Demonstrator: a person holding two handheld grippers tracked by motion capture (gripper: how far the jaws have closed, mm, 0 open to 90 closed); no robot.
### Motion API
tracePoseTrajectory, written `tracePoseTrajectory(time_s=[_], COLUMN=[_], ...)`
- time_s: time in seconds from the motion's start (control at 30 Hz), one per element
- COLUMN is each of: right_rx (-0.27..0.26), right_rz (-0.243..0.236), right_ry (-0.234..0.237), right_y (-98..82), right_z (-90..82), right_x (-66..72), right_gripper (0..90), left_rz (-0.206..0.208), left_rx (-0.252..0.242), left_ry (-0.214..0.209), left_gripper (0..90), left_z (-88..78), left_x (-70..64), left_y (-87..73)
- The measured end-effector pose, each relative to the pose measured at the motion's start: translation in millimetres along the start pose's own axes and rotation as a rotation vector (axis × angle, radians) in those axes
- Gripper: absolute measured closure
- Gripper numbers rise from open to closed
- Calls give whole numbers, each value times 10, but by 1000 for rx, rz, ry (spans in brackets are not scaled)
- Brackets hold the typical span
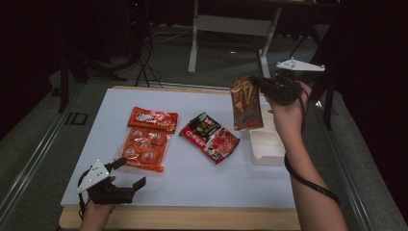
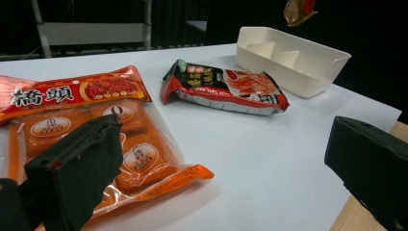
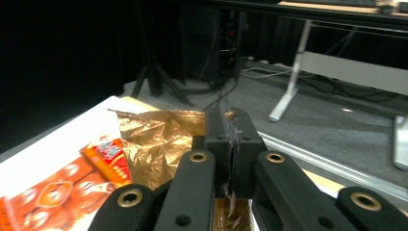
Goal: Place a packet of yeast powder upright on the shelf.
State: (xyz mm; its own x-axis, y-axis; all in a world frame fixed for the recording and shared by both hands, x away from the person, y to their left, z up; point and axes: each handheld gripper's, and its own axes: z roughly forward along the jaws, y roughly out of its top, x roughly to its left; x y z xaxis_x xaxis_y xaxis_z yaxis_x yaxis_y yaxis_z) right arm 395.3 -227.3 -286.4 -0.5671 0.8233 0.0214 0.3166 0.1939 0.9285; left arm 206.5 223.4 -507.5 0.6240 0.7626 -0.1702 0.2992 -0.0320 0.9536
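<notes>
Hanging from the right gripper (image 1: 262, 83), a gold pouch (image 1: 246, 103) is pinched at its top edge, the jaws clamped tight on the foil, which the right gripper view shows crumpling between them (image 3: 159, 139). The pouch dangles in the air above the far right of the counter (image 1: 192, 178), over or just behind the white tray (image 1: 264, 147); I cannot tell from the high view which. It looks light and limp: thin crinkly film that folds where it is squeezed and is likely to swing with any quick move. Foil like this is slick, so a hold on the flat sealed edge seems safest, since the seam is stiffer and gives the pads something to bite; a grab at the puffed belly would probably slide or crush whatever is inside. The left gripper (image 1: 126, 174) rests low at the near left corner of the counter with its jaws spread wide and nothing between them, just beside the orange pack (image 1: 144, 144) of round cakes. A red packet (image 1: 210, 137) lies flat in the middle, apart from both. The tray's compartments (image 2: 274, 53) look bare, so the pouch should drop in easily if lowered upright.
</notes>
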Motion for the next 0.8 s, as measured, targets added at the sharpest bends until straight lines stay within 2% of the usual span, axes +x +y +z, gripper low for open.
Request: tracePoseTrajectory(time_s=[0.1, 0.43, 0.8], right_rx=[-1, -23, -5], right_rz=[14, 74, 109], right_ry=[-39, -95, -138], right_y=[-1, 18, -97], right_z=[-21, -36, 145], right_x=[-139, -524, -840], right_gripper=[887, 887, 887], left_rz=[-3, -15, -17], left_rx=[0, -6, -5], left_ry=[4, 31, 55], left_gripper=[0, 0, 0], left_z=[-5, -62, -129], left_x=[5, 15, 1], left_y=[-4, -20, -37])
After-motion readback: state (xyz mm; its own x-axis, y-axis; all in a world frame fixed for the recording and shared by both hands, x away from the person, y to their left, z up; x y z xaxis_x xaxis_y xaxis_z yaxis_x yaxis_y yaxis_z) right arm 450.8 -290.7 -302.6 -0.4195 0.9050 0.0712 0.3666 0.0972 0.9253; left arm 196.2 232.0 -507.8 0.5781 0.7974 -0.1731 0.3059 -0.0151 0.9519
